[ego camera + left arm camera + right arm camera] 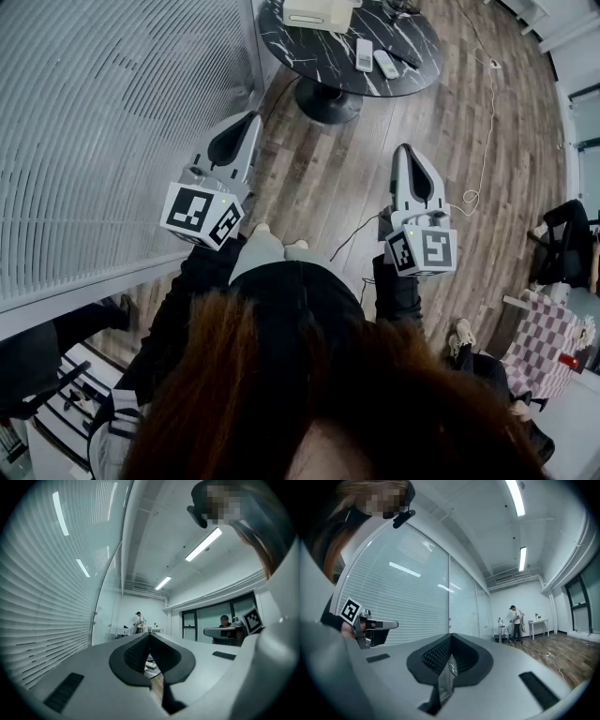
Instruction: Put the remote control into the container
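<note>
1. The left gripper point(251, 120) has its fingers point(136, 652) closed tip to tip, and they grip nothing.
2. The right gripper point(405, 150) also has its fingers point(435, 657) pressed together, with nothing between them.
3. The person holds both grippers out over the wooden floor point(328, 178), fingers pointing forward toward a round dark marble table point(309, 58).
4. The remote control point(364, 54) lies flat on that table, well ahead of both sets of fingers and touched by neither. It lies ahead between the two sets of fingertips.
5. A second remote point(385, 64) lies just beside the first, on the side toward the right fingers.
6. The container point(317, 13), a pale box, stands on the table beyond the remotes, farther still from the fingertips. The picture's top edge cuts it off.
7. In the left gripper view, the table's edge and a pale remote show small through the gap under the closed fingertips.
8. A wall of slatted blinds point(94, 122) runs just outside the left fingers.
9. A thin cable point(483, 141) trails over the floor outside the right fingers.
</note>
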Tool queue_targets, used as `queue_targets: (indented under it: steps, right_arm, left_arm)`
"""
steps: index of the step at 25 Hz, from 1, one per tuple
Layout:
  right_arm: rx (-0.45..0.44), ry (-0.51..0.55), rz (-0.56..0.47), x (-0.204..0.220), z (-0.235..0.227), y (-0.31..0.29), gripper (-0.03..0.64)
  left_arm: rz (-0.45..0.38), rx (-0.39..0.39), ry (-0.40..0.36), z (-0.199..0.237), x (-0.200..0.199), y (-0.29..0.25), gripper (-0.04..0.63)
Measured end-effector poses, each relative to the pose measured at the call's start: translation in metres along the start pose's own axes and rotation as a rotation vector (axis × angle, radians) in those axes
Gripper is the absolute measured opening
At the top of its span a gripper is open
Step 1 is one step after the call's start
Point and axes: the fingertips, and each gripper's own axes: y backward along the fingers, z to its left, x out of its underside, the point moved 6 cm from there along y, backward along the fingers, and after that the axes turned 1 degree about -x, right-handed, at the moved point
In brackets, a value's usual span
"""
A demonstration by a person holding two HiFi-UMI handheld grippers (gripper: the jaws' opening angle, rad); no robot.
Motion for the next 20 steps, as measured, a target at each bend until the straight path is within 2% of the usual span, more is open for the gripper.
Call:
queue_targets:
  steps: [11, 16, 20]
  right_arm:
    - [0.007, -0.011, -0.011, -0.004, -0.001, 0.002, 0.017]
    - [0.042, -0.043, 0.003, 0.002, -0.015, 0.005, 0.017]
    - [0.078, -0.075, 0.026, 0.011, -0.035, 0.004, 0.018]
  left_arm:
    - [0.005, 0.024, 0.003, -0.008, -0.001, -0.009, -0.002]
    - [0.005, 0.022, 0.014, -0.005, 0.005, -0.018, -0.002]
    - [-0.03, 0.001, 0.017, -0.003, 0.002, -0.03, -0.002]
